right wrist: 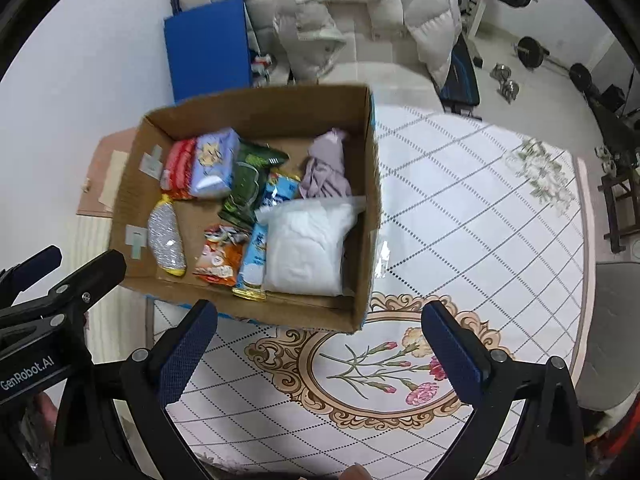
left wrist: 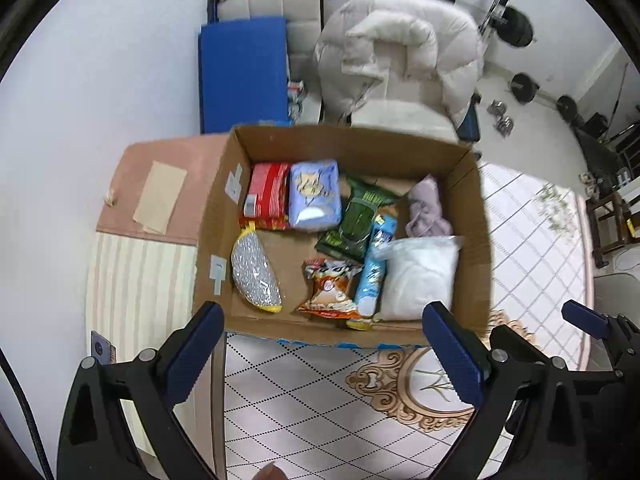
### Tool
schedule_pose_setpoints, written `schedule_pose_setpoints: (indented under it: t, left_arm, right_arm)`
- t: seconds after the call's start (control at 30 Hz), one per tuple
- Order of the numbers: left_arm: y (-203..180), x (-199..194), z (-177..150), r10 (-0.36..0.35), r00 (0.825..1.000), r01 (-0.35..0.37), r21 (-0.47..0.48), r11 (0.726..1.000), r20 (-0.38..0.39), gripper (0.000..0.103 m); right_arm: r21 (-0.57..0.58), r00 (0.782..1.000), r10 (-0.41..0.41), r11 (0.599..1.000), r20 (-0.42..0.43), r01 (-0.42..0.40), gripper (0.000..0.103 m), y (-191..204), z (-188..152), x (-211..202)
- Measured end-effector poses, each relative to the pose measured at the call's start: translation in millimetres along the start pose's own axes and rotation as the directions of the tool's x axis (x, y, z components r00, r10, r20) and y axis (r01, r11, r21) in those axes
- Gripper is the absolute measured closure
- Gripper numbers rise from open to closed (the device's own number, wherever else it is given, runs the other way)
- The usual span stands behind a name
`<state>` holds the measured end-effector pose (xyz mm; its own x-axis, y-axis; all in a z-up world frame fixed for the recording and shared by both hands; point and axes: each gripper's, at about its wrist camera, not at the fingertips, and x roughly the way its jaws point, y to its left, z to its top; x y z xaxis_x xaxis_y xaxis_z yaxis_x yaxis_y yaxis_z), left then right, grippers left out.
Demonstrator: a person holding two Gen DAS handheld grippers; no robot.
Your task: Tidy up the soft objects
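Observation:
An open cardboard box [left wrist: 468,200] stands on a patterned tablecloth and also shows in the right wrist view [right wrist: 370,184]. Inside lie a white plastic-bagged soft bundle [left wrist: 416,276] [right wrist: 304,248], a lilac cloth [left wrist: 426,208] [right wrist: 326,168], a blue tissue pack [left wrist: 314,196] [right wrist: 214,160], a red pack [left wrist: 266,196], a green packet [left wrist: 358,216], an orange snack bag [left wrist: 330,288], a light blue packet [left wrist: 374,272] and a silver scrubber [left wrist: 254,276] [right wrist: 166,240]. My left gripper [left wrist: 320,344] is open and empty above the box's near edge. My right gripper [right wrist: 318,344] is open and empty over the tablecloth before the box.
The tablecloth [right wrist: 480,208] with a floral medallion [right wrist: 372,368] stretches right of the box. A pink mat [left wrist: 160,188] lies left of it. Behind are a blue pad [left wrist: 244,72], a white puffy jacket on a chair [left wrist: 400,52] and weights [left wrist: 524,88] on the floor.

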<state>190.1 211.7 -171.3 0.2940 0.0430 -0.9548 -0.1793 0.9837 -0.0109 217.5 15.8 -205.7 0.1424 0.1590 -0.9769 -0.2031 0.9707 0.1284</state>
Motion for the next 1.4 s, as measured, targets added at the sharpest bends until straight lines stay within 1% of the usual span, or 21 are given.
schedule_pose_setpoints:
  t: [0.13, 0.27, 0.33, 0.47, 0.6, 0.77, 0.9, 1.03, 1.13, 1.27, 1.4]
  left_arm:
    - [-3.7, -43.0, -8.9, 0.0, 0.997, -0.002, 0.015, 1.0, 0.077, 0.001]
    - [-4.4, -89.1, -25.2, -0.02, 0.989, 0.019, 0.013, 1.0, 0.146, 0.001]
    - [-3.4, -106.7, -33.0, -0.023, 0.985, 0.022, 0.008, 1.0, 0.17, 0.001]
    - [-3.9, -134.0, -51.2, -0.03, 0.982, 0.028, 0.012, 1.0, 0.188, 0.001]
    - [-7.7, -152.2, -68.3, -0.026, 0.979, 0.022, 0.021, 1.0, 0.2, 0.001]
    - [-13.3, -174.3, -87.5, -0.036, 0.975, 0.031, 0.028, 0.999, 0.219, 0.001]
    - [-17.4, -189.5, -100.4, -0.038, 0.971, 0.033, 0.027, 0.999, 0.235, 0.001]
    - [-14.9, -198.1, -107.1, -0.03, 0.966, 0.028, 0.012, 1.0, 0.256, 0.001]
    - [-13.1, -204.1, -110.7, -0.013, 0.962, 0.015, -0.002, 1.0, 0.272, 0.001]
    - [-9.3, -208.2, -113.6, 0.014, 0.956, -0.007, -0.026, 1.0, 0.293, 0.001]
    - [-4.0, -207.8, -113.2, 0.029, 0.951, -0.015, -0.047, 0.999, 0.309, 0.0]
  right_arm:
    - [-0.009, 0.997, 0.019, 1.0, 0.074, -0.018, 0.0, -0.8, -12.0, -44.2]
    - [-0.014, 0.989, 0.049, 0.999, 0.141, -0.047, 0.0, -2.3, -31.8, -92.3]
    - [-0.019, 0.983, 0.048, 0.999, 0.177, -0.045, 0.0, -3.2, -43.8, -115.7]
    - [-0.024, 0.969, 0.056, 0.998, 0.242, -0.052, 0.0, -5.6, -65.7, -156.2]
    - [-0.037, 0.953, 0.035, 0.999, 0.302, -0.025, 0.0, -5.6, -85.7, -192.0]
    - [-0.048, 0.941, 0.023, 0.999, 0.339, -0.007, 0.0, -4.6, -106.1, -219.2]
    - [-0.064, 0.93, 0.028, 0.998, 0.366, -0.005, 0.0, -0.7, -122.6, -239.0]
    - [-0.077, 0.925, 0.021, 0.997, 0.38, 0.009, 0.0, 2.4, -135.6, -248.6]
    - [-0.066, 0.923, 0.016, 0.998, 0.384, 0.01, 0.0, -1.0, -139.7, -252.2]
    - [-0.047, 0.915, 0.003, 0.999, 0.403, 0.018, 0.0, -3.9, -141.4, -256.4]
    - [-0.025, 0.9, -0.046, 0.998, 0.433, 0.063, 0.0, -3.1, -141.2, -259.2]
